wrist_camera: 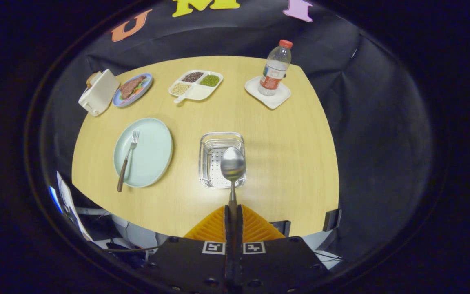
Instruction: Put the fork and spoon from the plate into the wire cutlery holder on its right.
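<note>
Hand-held gripper (233, 214) has its two fingers pressed together on the handle of the spoon (233, 165), which sticks out straight ahead of them with its bowl facing up. That bowl hangs over the near right part of the wire holder (210, 141), a square metal basket with a perforated floor that stands near the middle of the worktop (284, 163); whether the spoon touches the basket cannot be told.

Left of the holder, apart from it, lies the pale green plate (153, 153). The fork (127, 159) rests on it, tines toward the far edge, and its brown handle runs out past the plate's near rim toward the worktop's near edge.

Light wood with rounded corners makes up the worktop. Along its far edge, from the left corner: a white toaster (98, 93) with bread in it, a blue-rimmed plate of food (133, 89), a white divided tray (196, 85) holding dark, green and pale beans, and a water bottle (275, 69) with a red cap standing upright on a white square coaster (269, 98) near the far right corner.

Black cloth walls off the booth behind and to the right. Below the near left corner, cables and white equipment lie on the floor.
</note>
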`<state>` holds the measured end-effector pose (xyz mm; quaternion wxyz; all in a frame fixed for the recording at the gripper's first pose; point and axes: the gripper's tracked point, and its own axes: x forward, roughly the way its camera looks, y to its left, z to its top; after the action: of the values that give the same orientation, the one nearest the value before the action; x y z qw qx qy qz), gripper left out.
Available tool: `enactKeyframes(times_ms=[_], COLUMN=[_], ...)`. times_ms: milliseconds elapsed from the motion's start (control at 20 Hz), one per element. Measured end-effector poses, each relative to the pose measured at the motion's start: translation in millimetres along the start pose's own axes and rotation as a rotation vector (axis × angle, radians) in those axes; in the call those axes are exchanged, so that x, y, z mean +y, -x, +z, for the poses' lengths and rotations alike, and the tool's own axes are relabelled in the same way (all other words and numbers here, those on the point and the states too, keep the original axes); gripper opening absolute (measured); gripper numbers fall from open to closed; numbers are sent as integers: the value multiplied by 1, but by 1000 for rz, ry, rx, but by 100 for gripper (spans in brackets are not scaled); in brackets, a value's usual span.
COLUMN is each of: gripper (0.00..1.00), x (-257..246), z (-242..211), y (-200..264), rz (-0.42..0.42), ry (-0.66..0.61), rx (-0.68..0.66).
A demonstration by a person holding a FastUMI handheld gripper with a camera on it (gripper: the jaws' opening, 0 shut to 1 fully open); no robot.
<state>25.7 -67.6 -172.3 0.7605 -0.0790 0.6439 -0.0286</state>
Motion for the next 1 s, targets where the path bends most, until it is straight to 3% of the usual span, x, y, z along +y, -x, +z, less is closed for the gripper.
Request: enactKeyframes(times_ms=[300,600,700,750,800,1000], gripper=[1,8,26,48,59,92], x=[13,13,17,19,23,44], z=[1,21,24,23,22,16], y=[-6,-2,2,4,9,25], rz=[47,42,51,59,72,111], ry=[12,-23,-31,-29,-29,-23], rx=[109,40,17,8,-1,-54])
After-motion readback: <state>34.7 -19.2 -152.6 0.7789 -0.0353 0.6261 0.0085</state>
